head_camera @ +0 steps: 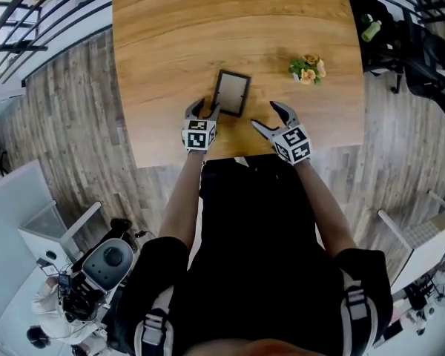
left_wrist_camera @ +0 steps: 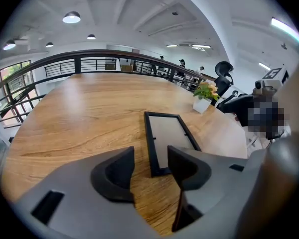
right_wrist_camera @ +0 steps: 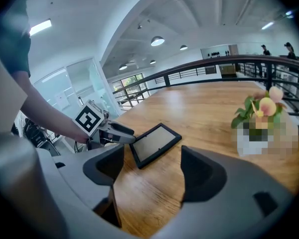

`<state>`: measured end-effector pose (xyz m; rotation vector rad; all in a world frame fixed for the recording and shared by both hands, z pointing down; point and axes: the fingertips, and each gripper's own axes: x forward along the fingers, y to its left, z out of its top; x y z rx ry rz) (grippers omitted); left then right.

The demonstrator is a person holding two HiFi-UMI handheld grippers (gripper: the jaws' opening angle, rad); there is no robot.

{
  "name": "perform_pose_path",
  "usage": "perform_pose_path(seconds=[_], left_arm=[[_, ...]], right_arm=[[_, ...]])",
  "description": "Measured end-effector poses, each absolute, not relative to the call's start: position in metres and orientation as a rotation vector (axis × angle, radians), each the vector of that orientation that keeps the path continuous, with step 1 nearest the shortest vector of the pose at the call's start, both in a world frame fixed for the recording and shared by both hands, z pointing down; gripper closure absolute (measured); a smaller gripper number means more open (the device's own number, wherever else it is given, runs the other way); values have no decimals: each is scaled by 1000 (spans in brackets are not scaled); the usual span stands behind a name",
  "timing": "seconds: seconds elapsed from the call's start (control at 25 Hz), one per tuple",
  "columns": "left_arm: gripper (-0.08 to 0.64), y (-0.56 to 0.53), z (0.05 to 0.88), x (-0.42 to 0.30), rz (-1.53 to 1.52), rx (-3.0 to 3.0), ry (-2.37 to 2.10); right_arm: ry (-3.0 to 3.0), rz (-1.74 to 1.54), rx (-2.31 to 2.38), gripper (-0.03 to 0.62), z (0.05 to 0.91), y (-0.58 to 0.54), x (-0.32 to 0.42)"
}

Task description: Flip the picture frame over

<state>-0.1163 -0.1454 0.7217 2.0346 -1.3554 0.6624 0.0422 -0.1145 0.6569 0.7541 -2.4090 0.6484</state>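
Observation:
A black picture frame (head_camera: pixel 231 93) lies flat on the wooden table (head_camera: pixel 170 43), its pale panel facing up with small clips along the sides (left_wrist_camera: pixel 167 136). My left gripper (head_camera: pixel 206 108) is at the frame's near left corner with its jaws apart; in the left gripper view (left_wrist_camera: pixel 150 163) the frame's near edge lies just beyond the gap, the right finger overlapping it, no pad pressing. My right gripper (head_camera: pixel 265 115) hovers open to the right of the frame, nothing between its fingers (right_wrist_camera: pixel 152 166). The right gripper view shows the frame (right_wrist_camera: pixel 154 142) and the left gripper (right_wrist_camera: pixel 114 132) beside it.
A small pot of flowers (head_camera: pixel 308 69) stands on the table to the frame's right (right_wrist_camera: pixel 261 118). The table's near edge runs just under both grippers. A railing (left_wrist_camera: pixel 89 59) lies beyond the far edge. A green bottle (head_camera: pixel 371 30) and dark chairs sit off to the right.

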Motion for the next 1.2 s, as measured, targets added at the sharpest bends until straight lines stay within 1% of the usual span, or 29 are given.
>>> perform_pose_path(seconds=[0.24,0.4,0.48,0.68,1.0,1.2], left_arm=[[382,-153,728,-116,715,2063,-1372],[393,-155,733,-112,732,2063,-1344],[431,-154,737,-111,751,2066,-1337],[474,-152,739,-106,769,2077,-1344],[502,-154,736,-112,631,1978,-1343],[503,-154,737,-114,622,1923,-1329]], right_arm=[[-2377,667,798,241,663,-112,56],[-2366,670,820,242,664,-114,58],[-2363,670,828,242,663,-114,58],[-2359,668,839,245,661,-111,60],[-2355,677,851,247,660,-105,65],[-2359,668,847,249,661,-104,64]])
